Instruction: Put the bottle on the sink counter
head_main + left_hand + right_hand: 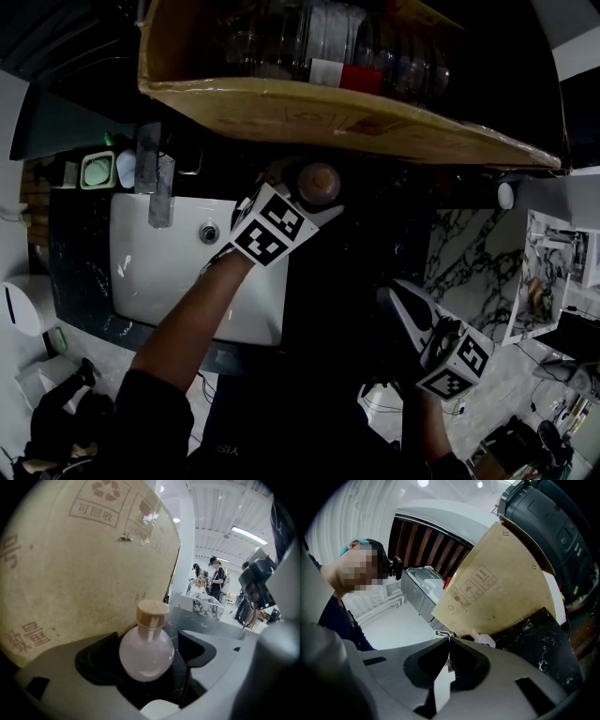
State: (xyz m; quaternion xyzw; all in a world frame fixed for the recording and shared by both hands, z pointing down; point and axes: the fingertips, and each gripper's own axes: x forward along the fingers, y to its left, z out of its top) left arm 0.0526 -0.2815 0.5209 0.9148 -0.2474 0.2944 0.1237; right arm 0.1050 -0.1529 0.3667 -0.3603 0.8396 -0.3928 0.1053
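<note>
Head view, steeply down: left hand-held gripper [302, 197] out over the black counter [347, 281], just right of the white sink [150, 281] and close under the cardboard box [309, 108]. Only the brown cap of the bottle [319, 183] visible here, between the two jaw tips. No telling from above whether the base meets the counter. Clear plastic bottles [337, 47] inside the box, seen in this view alone.

Left gripper view: the rest of the bottle, with a round, pale pink belly and a tan cap, upright. Jaws held apart to the belly's width and closed on it, left pad against its side, right pad hard beside the other. Box wall with printed marks directly behind, dark glossy counter beneath, people standing far off in a bright hall.

Right hand-held gripper [394, 300] lower down and well apart from the left one. Right gripper view: jaws brought together tip to tip, nothing between them. Beyond the tips, the same box, the pale bottle small at its foot, a slab of black marbled counter, and a person in a cap to the left.
</note>
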